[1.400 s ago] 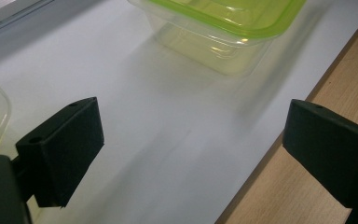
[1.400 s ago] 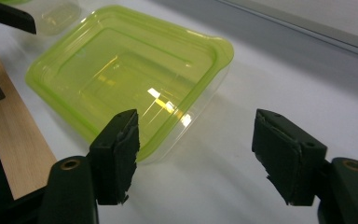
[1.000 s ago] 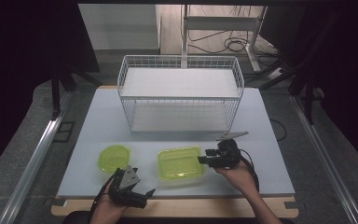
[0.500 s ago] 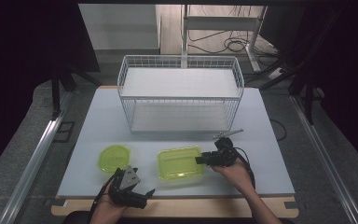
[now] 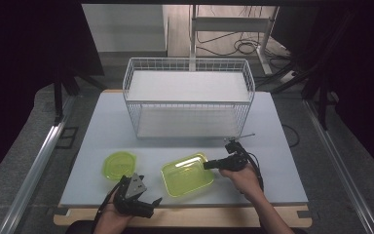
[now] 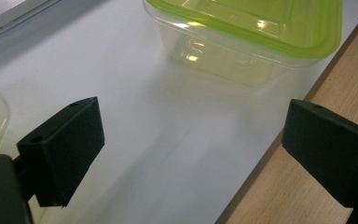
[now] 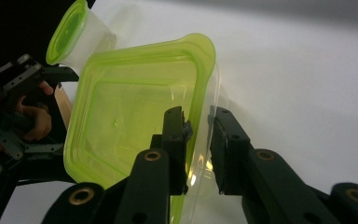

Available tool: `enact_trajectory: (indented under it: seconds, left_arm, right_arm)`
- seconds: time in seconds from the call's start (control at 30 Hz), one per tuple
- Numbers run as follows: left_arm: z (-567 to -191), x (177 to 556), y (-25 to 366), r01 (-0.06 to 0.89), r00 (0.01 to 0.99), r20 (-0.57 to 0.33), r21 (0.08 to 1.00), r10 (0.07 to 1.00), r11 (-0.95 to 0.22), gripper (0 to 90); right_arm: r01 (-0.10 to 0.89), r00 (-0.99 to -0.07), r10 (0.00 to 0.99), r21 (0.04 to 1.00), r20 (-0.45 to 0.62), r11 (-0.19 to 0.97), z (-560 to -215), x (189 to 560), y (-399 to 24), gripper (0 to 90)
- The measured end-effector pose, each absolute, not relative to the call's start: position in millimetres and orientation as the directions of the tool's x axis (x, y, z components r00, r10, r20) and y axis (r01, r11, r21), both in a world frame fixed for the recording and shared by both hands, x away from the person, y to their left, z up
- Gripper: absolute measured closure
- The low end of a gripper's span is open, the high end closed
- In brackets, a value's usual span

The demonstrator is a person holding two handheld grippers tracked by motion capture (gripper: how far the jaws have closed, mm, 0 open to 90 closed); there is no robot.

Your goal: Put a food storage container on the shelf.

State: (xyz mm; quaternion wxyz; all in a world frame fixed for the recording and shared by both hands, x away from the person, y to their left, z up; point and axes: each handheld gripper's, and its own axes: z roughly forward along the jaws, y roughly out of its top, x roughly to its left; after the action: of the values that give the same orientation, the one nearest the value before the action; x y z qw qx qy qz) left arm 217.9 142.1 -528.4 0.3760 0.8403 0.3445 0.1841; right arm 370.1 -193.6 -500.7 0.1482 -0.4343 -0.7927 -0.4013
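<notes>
- The tub (image 5: 187, 174) is a square, clear plastic box with rounded corners and a lime-green lid pressed on top; light glints off the lid's near-flat panel.
- In the right gripper view the tub (image 7: 135, 126) shows a raised green rim running round a slightly sunken centre, and see-through walls below the rim.
- In the left gripper view the tub (image 6: 251, 37) shows its clear side wall, with bright highlights on it, standing flat on the table.
- The tub sits on the white table (image 5: 282, 141), near its front edge, a little right of centre and in front of the wire rack (image 5: 189, 100).
- The right gripper (image 5: 209, 165) comes in from the tub's right side, held in the person's right hand (image 5: 243, 178).
- Its jaws have just been closing and now stand narrow, one over the lid and one outside the wall, with the tub's right rim between them; the right gripper (image 7: 199, 128) looks to be at the rim, though whether both pads press it cannot be told.
- A round tub (image 5: 120, 165), also clear with a green lid, stands to the left of the square one, apart from it.
- The left gripper (image 5: 151, 201) rests at the table's front edge, near the wooden strip (image 5: 272, 217), just below the round tub.
- The left gripper (image 6: 191, 140) has its jaws wide apart, with bare table between them and nothing held.
</notes>
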Motion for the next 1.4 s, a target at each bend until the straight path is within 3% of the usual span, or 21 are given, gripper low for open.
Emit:
enact_trajectory:
  seconds: [0.3, 0.7, 1.4]
  left_arm:
    - [-527.5, 217.4, 142.4, 0.434, 0.697, 0.053, 0.763, 0.715, -0.479, 5.7]
    - [-527.2, 217.1, 141.9, 0.429, 0.698, 0.052, 0.767, 0.714, -0.476, 5.7]
    - [-527.8, 217.0, 141.0, 0.428, 0.699, 0.052, 0.769, 0.713, -0.476, 5.6]
  right_arm:
    - [0.822, -0.560, 0.539, 0.503, 0.630, 0.267, -496.4, 368.4, -193.8, 80.6]
    - [0.798, -0.581, 0.519, 0.564, 0.627, 0.211, -479.8, 367.6, -205.4, 80.7]
    - [0.749, -0.617, 0.466, 0.654, 0.634, 0.102, -422.1, 374.5, -216.4, 80.7]
